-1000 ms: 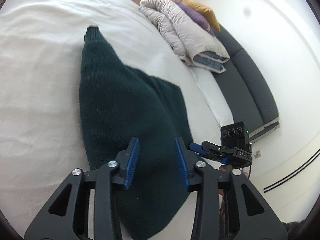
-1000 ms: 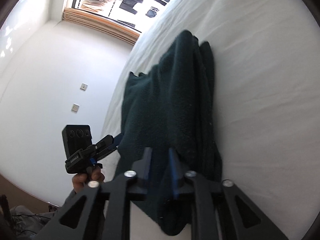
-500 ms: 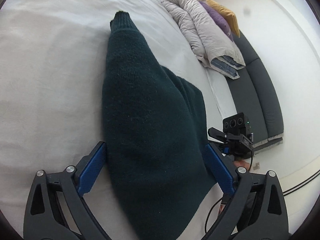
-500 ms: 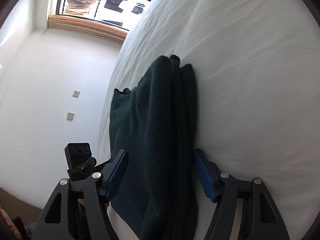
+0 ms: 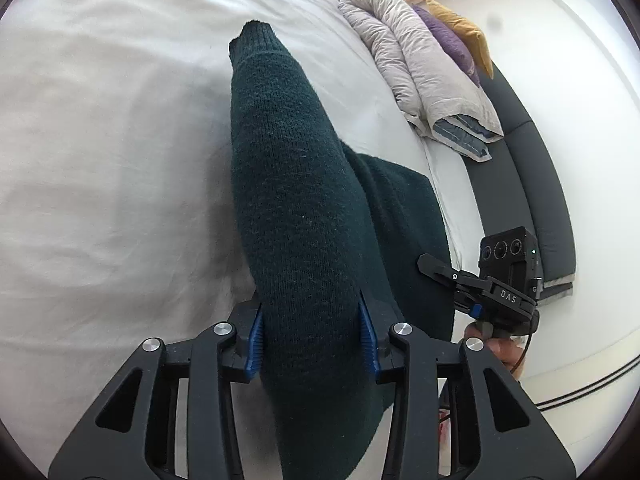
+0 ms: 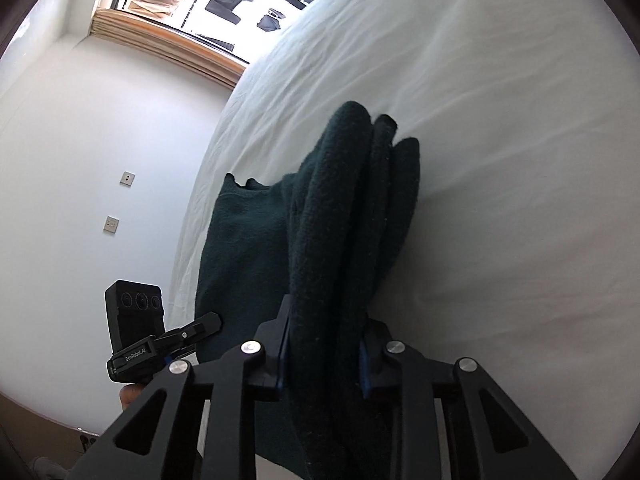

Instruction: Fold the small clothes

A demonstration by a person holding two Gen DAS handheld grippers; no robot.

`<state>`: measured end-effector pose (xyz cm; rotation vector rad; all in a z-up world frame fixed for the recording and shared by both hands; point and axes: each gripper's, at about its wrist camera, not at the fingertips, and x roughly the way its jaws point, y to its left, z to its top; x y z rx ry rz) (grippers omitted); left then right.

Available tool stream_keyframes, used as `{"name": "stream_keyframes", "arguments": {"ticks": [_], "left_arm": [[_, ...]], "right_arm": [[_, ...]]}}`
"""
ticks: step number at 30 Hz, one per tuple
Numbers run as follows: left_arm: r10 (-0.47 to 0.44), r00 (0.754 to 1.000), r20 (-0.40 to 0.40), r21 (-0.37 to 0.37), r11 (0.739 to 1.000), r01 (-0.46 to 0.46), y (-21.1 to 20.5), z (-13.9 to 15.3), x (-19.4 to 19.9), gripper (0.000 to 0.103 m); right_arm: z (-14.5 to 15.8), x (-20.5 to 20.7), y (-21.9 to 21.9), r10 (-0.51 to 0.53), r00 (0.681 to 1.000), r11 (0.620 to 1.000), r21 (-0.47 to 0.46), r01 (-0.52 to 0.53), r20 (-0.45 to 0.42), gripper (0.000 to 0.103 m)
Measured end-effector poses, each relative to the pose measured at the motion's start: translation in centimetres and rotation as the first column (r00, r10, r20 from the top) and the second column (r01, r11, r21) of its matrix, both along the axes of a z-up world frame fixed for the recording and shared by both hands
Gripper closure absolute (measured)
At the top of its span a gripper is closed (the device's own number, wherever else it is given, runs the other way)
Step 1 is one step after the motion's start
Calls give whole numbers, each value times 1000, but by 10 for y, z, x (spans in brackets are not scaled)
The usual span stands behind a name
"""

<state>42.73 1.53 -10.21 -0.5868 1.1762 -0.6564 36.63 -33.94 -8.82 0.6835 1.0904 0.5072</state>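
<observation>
Mid-fold. Dark green sweater point(image 5: 304, 208) lies near the bed point(image 5: 100, 140) edge, already bunched into stacked layers. Left gripper point(image 5: 311, 330) clamps one thick roll; right gripper point(image 6: 323, 346) pinches the layered bundle. Judgement: final fold and flattening remain.

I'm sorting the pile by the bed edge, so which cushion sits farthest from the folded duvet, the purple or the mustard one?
The mustard cushion. It lies on the outer side, with the purple cushion wedged between it and the folded duvet.
</observation>
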Motion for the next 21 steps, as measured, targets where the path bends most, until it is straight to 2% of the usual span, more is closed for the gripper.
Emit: {"name": "stream_keyframes", "arguments": {"ticks": [2,5,11,14,18,21], "left_arm": [[11,1000,18,-3,1000,-11,19,22,-12,67],[25,999,34,12,1000,-25,54,45,-31,67],[36,998,59,76,996,-40,116,74,-87,67],[53,998,44,80,995,-57,151,69,-119,67],[62,998,7,78,995,-62,195,47,-166,67],[83,996,-12,61,995,-82,208,29,-186,67]], "right_arm": [[15,-12,22,27,999,1000,-5,-27,20,75],[26,-32,47,51,998,998,35,-52,39,76],[17,-68,100,113,993,990,85,-114,17,75],[7,-90,124,131,991,987,99,-130,0,75],[-8,-111,145,139,990,984,113,-135,-28,76],[-18,-123,157,152,987,984,105,-147,-44,75]]}}
